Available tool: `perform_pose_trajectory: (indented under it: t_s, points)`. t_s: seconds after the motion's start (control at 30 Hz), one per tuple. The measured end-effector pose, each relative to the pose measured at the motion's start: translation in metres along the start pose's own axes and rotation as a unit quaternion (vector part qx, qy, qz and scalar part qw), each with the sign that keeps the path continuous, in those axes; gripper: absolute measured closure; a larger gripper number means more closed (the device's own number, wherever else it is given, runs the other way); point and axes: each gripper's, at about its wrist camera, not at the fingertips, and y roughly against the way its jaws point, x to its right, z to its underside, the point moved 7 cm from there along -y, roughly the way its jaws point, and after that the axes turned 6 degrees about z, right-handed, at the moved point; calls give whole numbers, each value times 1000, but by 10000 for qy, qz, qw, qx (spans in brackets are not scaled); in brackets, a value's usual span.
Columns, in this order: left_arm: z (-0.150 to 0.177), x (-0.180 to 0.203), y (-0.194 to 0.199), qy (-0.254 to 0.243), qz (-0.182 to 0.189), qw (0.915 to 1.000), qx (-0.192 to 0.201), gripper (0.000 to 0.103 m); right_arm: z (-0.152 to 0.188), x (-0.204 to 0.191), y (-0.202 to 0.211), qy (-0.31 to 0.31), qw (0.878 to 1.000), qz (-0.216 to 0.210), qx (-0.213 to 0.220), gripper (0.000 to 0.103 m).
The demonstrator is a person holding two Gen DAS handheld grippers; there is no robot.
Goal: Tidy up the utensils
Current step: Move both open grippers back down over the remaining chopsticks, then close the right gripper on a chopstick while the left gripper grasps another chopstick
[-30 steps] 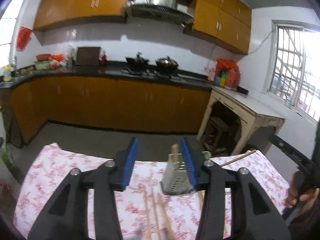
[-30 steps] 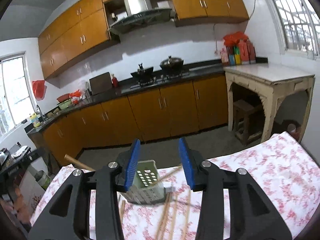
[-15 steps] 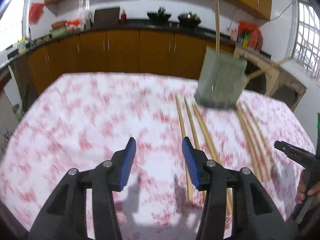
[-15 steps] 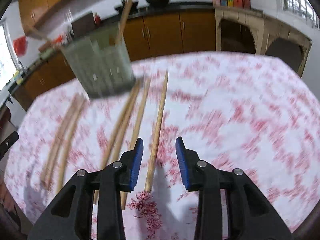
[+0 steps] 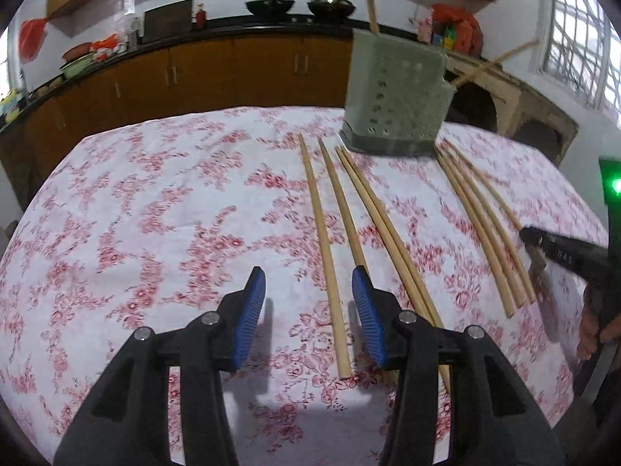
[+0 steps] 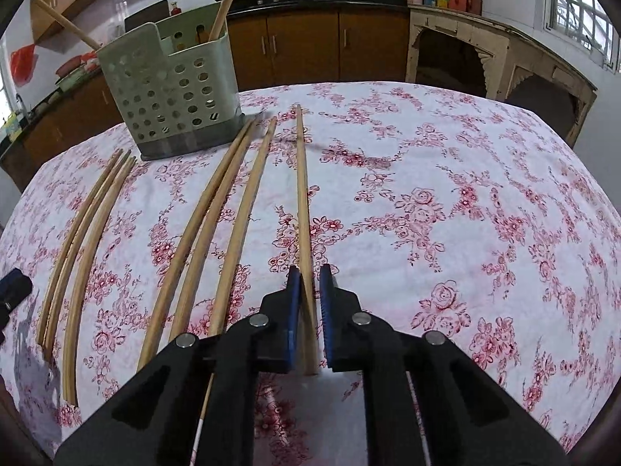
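Your right hand-held gripper [image 6: 309, 295] has clamped the rightmost chopstick [image 6: 302, 190]; lift it into the perforated utensil holder [image 6: 170, 97]. Your left hand-held gripper [image 5: 308, 303] stands half-open, straddling another chopstick [image 5: 324, 240], gripping nothing.

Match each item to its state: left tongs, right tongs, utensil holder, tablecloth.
Items:
1. left tongs
2. right tongs
3. utensil holder
4. tablecloth

States:
A. red flowers on white
B. shut on the gripped chopstick
C. upright on the table, with two standing chopsticks in it
D. open, with the loose chopstick showing between them

Pairs: 1-D, 2-B, 3-C, 4-A
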Motion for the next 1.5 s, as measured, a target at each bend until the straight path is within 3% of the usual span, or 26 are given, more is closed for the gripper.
perform_pose_trajectory:
  t_s: [0.33, 0.73, 1.1, 1.33, 1.5]
  points:
    - [0, -3, -1, 84, -13, 9999, -70, 57, -2, -4, 0, 135, 9997, 187, 14, 92]
    - [1, -15, 10, 378, -72, 9992, 66, 57, -2, -2, 0, 102, 9999, 60, 5, 92]
    - [4, -11, 10, 329, 75, 9994, 34, 57, -2, -2, 0, 75, 10000, 30, -1, 92]
    - [12, 0, -3, 128, 187, 9993, -287, 74, -2, -2, -1, 45, 10000, -12, -4, 92]
    - [16, 7, -11, 34, 192, 9990, -409, 74, -1, -2, 0, 7, 10000, -56, -4, 92]
